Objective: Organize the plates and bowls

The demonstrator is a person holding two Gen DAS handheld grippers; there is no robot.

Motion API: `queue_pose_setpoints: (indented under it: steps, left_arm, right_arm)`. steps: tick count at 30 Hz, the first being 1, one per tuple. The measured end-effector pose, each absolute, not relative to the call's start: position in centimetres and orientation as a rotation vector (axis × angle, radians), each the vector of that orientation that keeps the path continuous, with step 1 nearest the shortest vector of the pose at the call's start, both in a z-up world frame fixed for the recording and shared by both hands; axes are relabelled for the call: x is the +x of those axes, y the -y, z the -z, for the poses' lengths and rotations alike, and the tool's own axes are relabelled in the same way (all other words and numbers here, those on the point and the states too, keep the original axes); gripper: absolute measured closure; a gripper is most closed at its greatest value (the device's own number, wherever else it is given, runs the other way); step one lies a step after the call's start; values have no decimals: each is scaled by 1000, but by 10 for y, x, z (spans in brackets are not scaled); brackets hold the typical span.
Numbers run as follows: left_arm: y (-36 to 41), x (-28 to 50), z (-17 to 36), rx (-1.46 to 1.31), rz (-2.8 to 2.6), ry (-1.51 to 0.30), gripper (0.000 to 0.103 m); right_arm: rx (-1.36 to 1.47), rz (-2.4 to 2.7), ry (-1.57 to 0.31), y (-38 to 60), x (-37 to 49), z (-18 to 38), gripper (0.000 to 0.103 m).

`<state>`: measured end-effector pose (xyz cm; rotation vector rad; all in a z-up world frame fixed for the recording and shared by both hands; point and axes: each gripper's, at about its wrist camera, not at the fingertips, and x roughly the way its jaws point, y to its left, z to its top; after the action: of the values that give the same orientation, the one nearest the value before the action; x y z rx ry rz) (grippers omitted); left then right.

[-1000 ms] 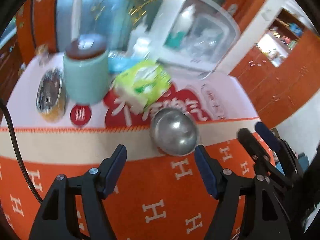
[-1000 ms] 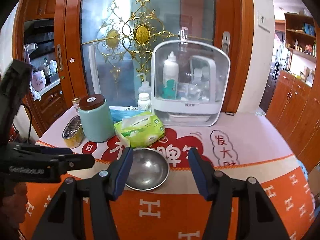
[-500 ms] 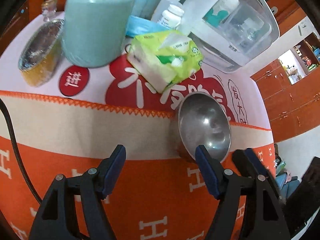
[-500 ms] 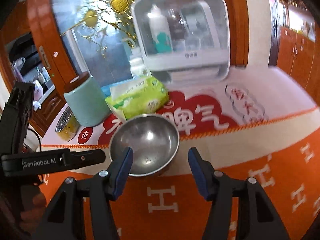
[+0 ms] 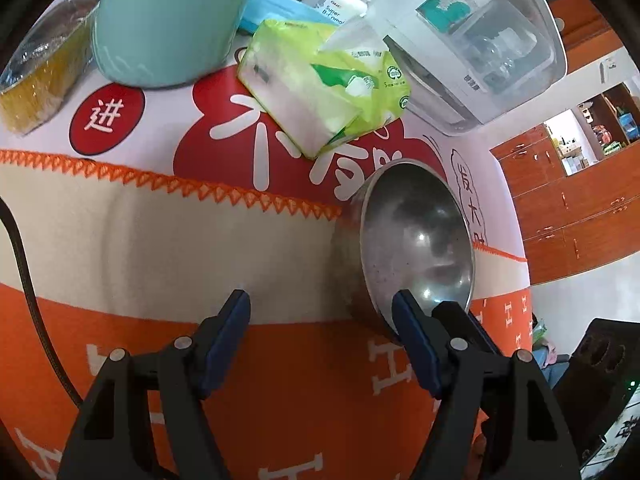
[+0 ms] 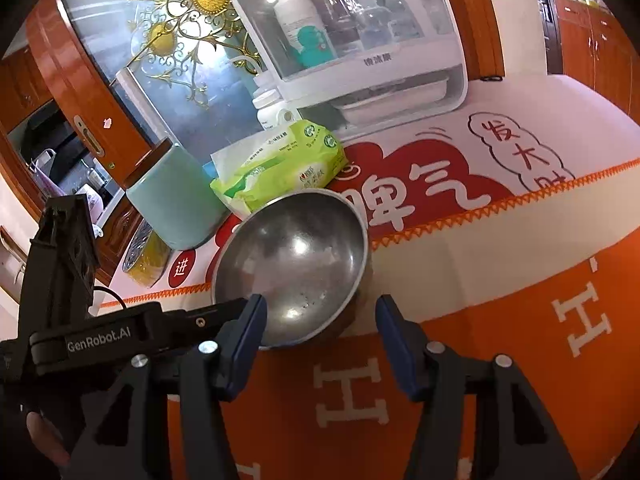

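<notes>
A steel bowl [image 5: 416, 236] stands upright and empty on the orange and cream tablecloth; it also shows in the right wrist view [image 6: 294, 260]. My left gripper [image 5: 322, 316] is open, with its right finger at the bowl's near rim and its left finger over bare cloth. My right gripper [image 6: 318, 318] is open just in front of the bowl's near rim, its left finger over the rim. The left gripper's body [image 6: 96, 336] shows at the lower left of the right wrist view. No plates are in view.
Behind the bowl lie a green tissue pack [image 6: 280, 168], a teal jar [image 6: 180, 200] and a foil-lidded yellow tin [image 5: 36, 76]. A white clear-fronted cabinet [image 6: 352, 36] with bottles stands at the back. A black cable [image 5: 24, 264] runs at left.
Both grippers have moved forward and down toward the bowl, which now looms larger in both views. Both stay open. The bowl has not moved.
</notes>
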<state>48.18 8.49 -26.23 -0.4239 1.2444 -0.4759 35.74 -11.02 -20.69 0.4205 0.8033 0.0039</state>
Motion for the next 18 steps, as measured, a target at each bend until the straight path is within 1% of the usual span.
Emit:
queue_pose_setpoints:
  steps: [1,5,8,10,14,16,18]
  left_arm:
    - [-87,481,262,-428,479,-1243,31]
    - [-85,482,263,-423,492,-1246,33]
    - [-83,481,263,-421,490,-1251,38]
    - [-83,481,263,-427,487,-1256,46]
    - [-81,479,266,-444,503,-1285,56]
    - [-78,477,268,-443,510,-1305,65]
    - [-75,475,268,-425,502,-1311,69]
  right_arm:
    - [423,-1,-811,110,357,208,60]
    - [447,0,-823,113,358,212,63]
    - [462,11,-830,115,358,213,69]
    - [476,20,-833,117,357,214,75]
    - [516,36,-849,121,356,218,81]
    - [531,46,-869,122,355,221,86]
    - [542,60,-882,123,354,224,90]
